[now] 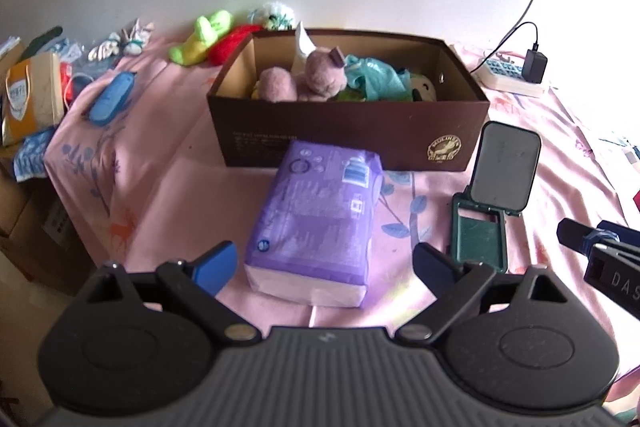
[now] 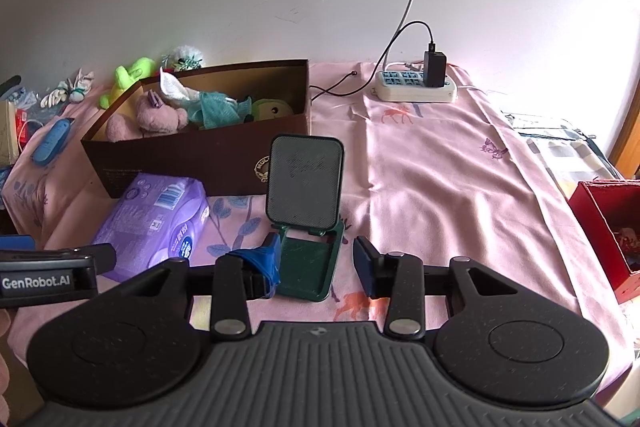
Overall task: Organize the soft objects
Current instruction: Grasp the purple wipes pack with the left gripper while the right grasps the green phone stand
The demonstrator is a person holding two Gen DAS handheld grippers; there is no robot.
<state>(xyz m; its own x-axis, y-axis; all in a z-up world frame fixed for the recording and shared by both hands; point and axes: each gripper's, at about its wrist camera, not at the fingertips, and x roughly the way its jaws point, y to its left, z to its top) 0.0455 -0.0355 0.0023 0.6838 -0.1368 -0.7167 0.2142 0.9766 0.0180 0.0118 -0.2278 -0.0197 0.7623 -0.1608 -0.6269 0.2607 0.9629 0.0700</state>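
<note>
While both grippers sit spread and empty, centre your left gripper [image 1: 322, 263] over the purple plastic-wrapped tissue pack [image 1: 316, 223], squeeze its long sides, lift into the brown cardboard box [image 1: 360, 135].

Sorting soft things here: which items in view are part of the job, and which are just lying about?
Job:
brown box holding the pink plush
purple tissue pack
green plush
red plush

Lying about:
green phone stand
power strip
blue case
red box
</note>
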